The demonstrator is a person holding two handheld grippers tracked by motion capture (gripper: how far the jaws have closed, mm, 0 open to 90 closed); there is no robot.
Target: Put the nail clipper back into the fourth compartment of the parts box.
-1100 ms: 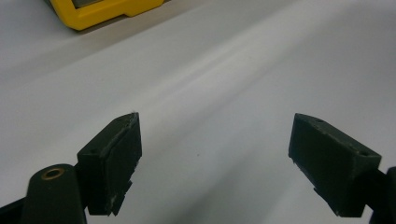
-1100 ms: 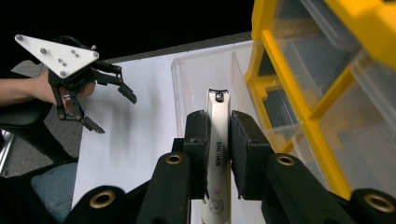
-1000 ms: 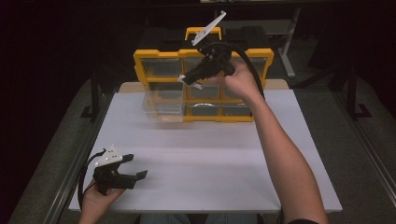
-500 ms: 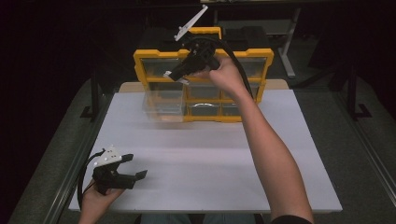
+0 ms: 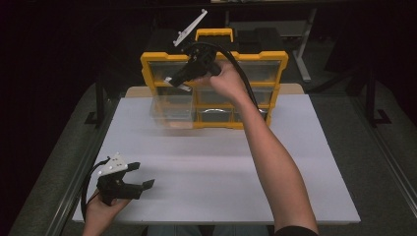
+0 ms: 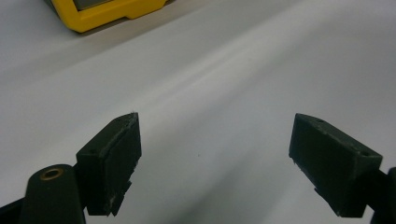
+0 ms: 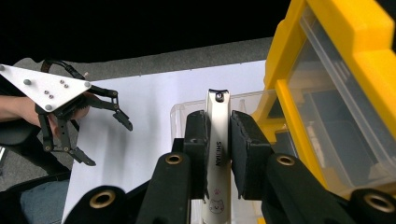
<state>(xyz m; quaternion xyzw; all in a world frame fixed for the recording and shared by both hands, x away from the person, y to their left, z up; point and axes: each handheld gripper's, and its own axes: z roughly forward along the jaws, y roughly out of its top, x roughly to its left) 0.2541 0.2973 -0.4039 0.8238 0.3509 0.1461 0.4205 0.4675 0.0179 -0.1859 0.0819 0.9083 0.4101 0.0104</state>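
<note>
The right gripper [image 7: 218, 140] has its jaws clamped on a silver nail clipper [image 7: 218, 135], which stands lengthwise between the pads with its riveted end pointing toward twelve o'clock in the right gripper view. The clipper's lower end is cut off by the bottom edge of that view, and the pads cover much of its flanks. In the high view the right gripper [image 5: 178, 81] is held up in front of the yellow organizer [image 5: 216, 35], at about twelve o'clock on the table [image 5: 295, 162]; there the clipper is only a small pale sliver at the jaw tips and hard to make out. The hand and gripper body hide part of the organizer's upper drawers.

A clear drawer [image 5: 172, 110] sticks out from the organizer's lower left, toward the person; its walls are transparent and blurred, and its contents cannot be told. In the right gripper view the clear drawer [image 7: 182, 112] lies just past the clipper.

The left gripper [image 5: 140, 179] rests at about seven o'clock on the table, well apart from the organizer. Its jaws stand wide apart with nothing between them, over bare white surface in the left gripper view [image 6: 215, 163].
</note>
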